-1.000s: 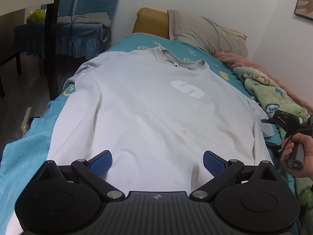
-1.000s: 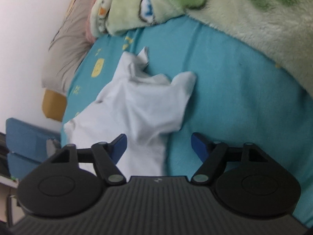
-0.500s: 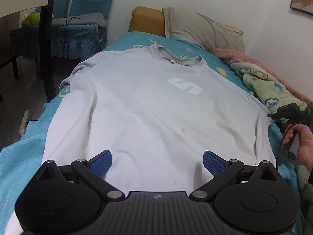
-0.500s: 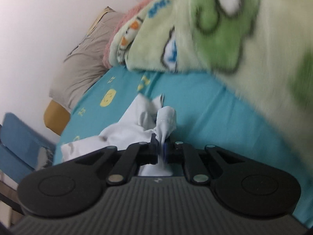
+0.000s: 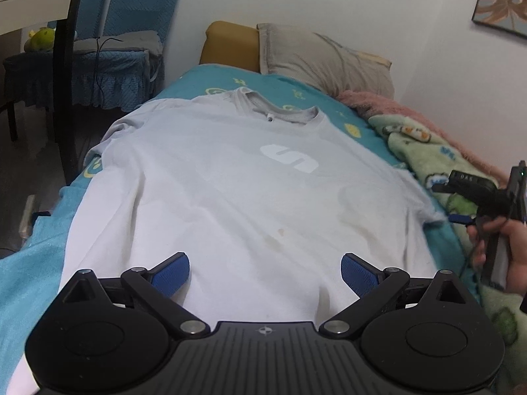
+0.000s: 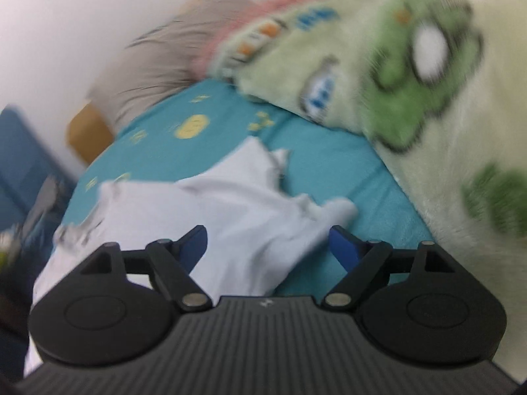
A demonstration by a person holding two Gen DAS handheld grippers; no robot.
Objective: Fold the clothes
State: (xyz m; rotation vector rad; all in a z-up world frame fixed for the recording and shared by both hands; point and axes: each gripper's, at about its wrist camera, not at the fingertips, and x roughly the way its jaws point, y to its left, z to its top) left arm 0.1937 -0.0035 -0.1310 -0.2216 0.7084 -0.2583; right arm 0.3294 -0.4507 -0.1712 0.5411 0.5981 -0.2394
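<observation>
Laying the T-shirt flat before the first fold

The white T-shirt (image 5: pixel 237 204) lies front-up on the teal bed sheet (image 5: pixel 36 250). My left gripper (image 5: pixel 265 271) hovers wide and empty over its hem; my right gripper (image 6: pixel 268 247) is opening, pads off the crumpled right sleeve (image 6: pixel 263 204) lying between them. Next, I judge, the sleeve wants smoothing, then folding inward.

T-shirt (image 5: pixel 237 197) lies flat on the bed (image 5: pixel 39 250), pillow (image 5: pixel 322 56) behind, blanket (image 5: pixel 425 151) right.
</observation>
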